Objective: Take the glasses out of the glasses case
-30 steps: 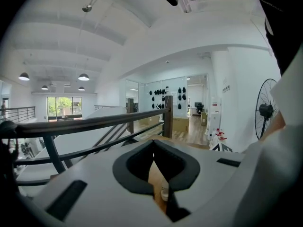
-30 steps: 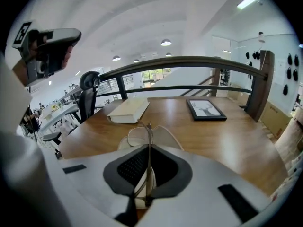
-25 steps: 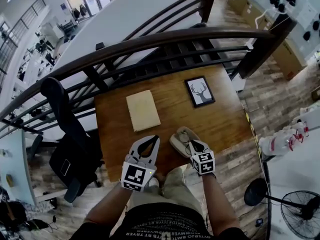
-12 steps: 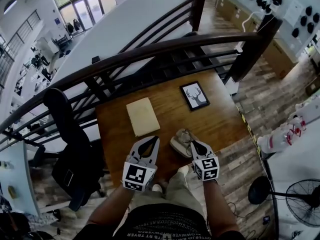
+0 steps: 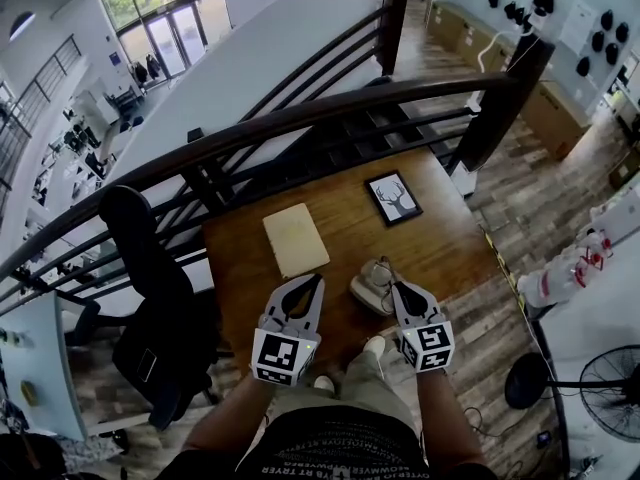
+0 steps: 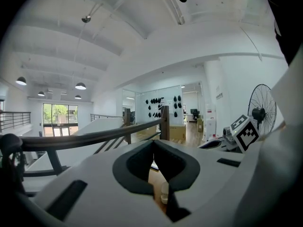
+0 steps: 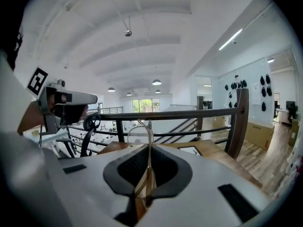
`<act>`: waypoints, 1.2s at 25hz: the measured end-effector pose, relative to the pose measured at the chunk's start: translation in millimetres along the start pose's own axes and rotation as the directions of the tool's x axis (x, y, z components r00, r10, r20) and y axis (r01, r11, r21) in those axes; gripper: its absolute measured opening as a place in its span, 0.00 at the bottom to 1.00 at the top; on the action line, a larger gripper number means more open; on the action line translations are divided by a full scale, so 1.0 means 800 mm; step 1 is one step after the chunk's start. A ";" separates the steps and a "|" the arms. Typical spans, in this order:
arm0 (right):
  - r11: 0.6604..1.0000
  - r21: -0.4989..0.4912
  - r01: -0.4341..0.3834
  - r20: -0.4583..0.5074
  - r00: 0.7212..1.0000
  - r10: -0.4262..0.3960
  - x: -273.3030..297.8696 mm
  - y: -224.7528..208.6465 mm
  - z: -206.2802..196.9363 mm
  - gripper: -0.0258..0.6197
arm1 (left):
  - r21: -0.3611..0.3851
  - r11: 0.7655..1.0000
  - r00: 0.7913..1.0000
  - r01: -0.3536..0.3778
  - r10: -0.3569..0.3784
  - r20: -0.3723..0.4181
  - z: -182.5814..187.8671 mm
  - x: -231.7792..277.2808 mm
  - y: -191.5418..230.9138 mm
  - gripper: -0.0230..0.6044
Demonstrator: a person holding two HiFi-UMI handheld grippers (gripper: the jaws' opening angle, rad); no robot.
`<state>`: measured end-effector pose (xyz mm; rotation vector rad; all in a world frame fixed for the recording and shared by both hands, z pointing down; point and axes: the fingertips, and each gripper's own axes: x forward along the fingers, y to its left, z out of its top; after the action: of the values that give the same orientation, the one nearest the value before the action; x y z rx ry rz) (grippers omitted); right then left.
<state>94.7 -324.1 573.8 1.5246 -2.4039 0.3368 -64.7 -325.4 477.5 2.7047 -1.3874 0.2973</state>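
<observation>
Glasses (image 7: 149, 167) sit between the jaws of our right gripper (image 7: 147, 146), so we judge the main step nearly done. The table (image 5: 440, 238) carries a beige pad (image 5: 296, 239), a framed deer picture (image 5: 393, 197) and, near its front edge, the case (image 5: 375, 286), which lies open. In the head view our right gripper (image 5: 397, 290) hangs just over the case's near side. We cannot tell there whether the frame is fully clear of it. In the right gripper view the jaws clench the thin wire frame, and one lens ring stands up above them against the railing, with no case around it. Our left gripper (image 5: 318, 280) hovers beside the case, apart from it, its jaws (image 6: 153, 142) pressed together on nothing. What seems left is carrying the glasses clear and setting them down.
</observation>
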 end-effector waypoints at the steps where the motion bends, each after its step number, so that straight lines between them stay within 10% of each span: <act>1: 1.000 -0.007 0.002 0.015 1.000 -0.002 -0.004 0.002 0.009 0.08 | 0.001 1.000 1.000 -0.001 0.001 0.008 0.004 -0.003 0.001 0.08; 30: 0.987 -0.162 0.015 0.314 0.949 0.038 -0.122 0.053 0.212 0.08 | 0.091 0.995 0.983 -0.029 0.012 0.184 0.115 -0.070 0.012 0.08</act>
<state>78.1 -281.1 379.1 1.5919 -2.6031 -0.1128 -92.2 -301.7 375.4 2.8585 -1.4832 0.1189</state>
